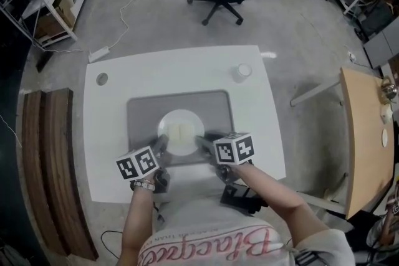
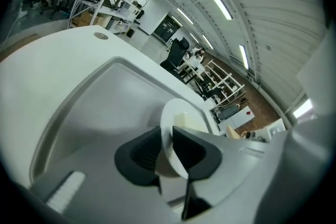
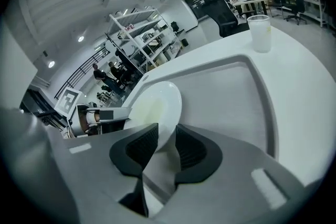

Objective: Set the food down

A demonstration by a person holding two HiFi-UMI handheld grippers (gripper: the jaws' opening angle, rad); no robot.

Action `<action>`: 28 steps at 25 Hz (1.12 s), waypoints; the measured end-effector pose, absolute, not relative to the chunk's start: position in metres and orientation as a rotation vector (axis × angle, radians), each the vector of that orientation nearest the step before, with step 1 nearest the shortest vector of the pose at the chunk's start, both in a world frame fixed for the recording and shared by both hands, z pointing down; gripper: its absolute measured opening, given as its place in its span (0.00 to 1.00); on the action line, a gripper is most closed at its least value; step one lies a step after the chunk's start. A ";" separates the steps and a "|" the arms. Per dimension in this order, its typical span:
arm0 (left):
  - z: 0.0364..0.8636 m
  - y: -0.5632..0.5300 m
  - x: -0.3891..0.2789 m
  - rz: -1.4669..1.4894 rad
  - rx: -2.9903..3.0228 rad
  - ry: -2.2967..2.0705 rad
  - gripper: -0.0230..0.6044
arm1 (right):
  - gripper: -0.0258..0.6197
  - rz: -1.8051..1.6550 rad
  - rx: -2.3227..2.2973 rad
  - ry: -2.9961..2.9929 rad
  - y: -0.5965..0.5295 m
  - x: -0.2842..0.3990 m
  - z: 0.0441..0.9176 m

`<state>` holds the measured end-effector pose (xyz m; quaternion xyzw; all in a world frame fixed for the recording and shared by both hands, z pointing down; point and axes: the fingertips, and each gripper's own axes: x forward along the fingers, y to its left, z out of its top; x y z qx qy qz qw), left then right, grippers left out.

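**Head view.** Your left gripper point(image 1: 162, 142) is closed narrowly on the round white plate point(image 1: 180, 114), at about 8 o'clock on its rim. Your right gripper point(image 1: 204, 142) is closed on the same rim at about 4 o'clock. Count one plate. It sits over the middle of one grey rectangular tray point(image 1: 142, 110), which lies on the square white table point(image 1: 124, 75). The pale yellow food point(image 1: 181, 132) lies at the plate's centre and looks like two pieces side by side, though the picture is soft there. One translucent plastic cup point(image 1: 242, 72) stands on the table at 1 o'clock from the plate, off the tray and well apart from it.

**Left gripper view.** The two dark jaws are nearly together, with only the plate's point(image 2: 169, 115) thin rim between them. The pads press on both faces of the rim. Past the jaws, at 1 o'clock, one pale block of food point(image 2: 188, 120) shows on the plate. The tray's point(image 2: 100, 97) floor spreads out at 10 o'clock. You cannot tell from here whether the plate's underside touches the tray.

**Right gripper view.** The jaws are at the same narrow setting and pinch the plate's point(image 3: 155, 105) near rim from both sides. The plate's face runs toward 11 o'clock, and the food shows there only as a faint yellow patch. The single cup point(image 3: 260, 33) stands upright at 1 o'clock, beyond the tray's point(image 3: 231, 92) raised edge.
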<state>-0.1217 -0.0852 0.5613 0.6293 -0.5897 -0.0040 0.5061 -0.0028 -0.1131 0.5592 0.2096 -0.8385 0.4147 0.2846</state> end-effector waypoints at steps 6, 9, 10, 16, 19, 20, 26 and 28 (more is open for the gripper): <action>0.574 -0.077 -0.125 0.173 1.470 -1.477 0.16 | 0.19 1.034 0.574 -2.168 -0.107 -0.001 0.568; 0.576 -0.078 -0.134 0.217 1.457 -1.508 0.16 | 0.17 0.987 0.597 -2.188 -0.115 -0.004 0.568; 0.577 -0.078 -0.137 0.226 1.458 -1.509 0.17 | 0.15 0.976 0.606 -2.202 -0.119 -0.005 0.567; 0.576 -0.088 -0.158 0.318 1.506 -1.555 0.19 | 0.12 1.006 0.689 -2.234 -0.148 0.003 0.561; 0.565 -0.097 -0.169 0.290 1.531 -1.577 0.28 | 0.07 1.015 0.701 -2.315 -0.157 0.002 0.542; 0.559 -0.099 -0.171 0.282 1.540 -1.590 0.28 | 0.04 1.010 0.698 -2.350 -0.158 0.002 0.533; 0.509 -0.110 -0.179 0.228 1.652 -1.711 0.22 | 0.04 0.876 0.644 -2.550 -0.156 -0.005 0.471; 0.490 -0.113 -0.178 0.209 1.704 -1.756 0.18 | 0.04 0.778 0.629 -2.612 -0.154 -0.007 0.448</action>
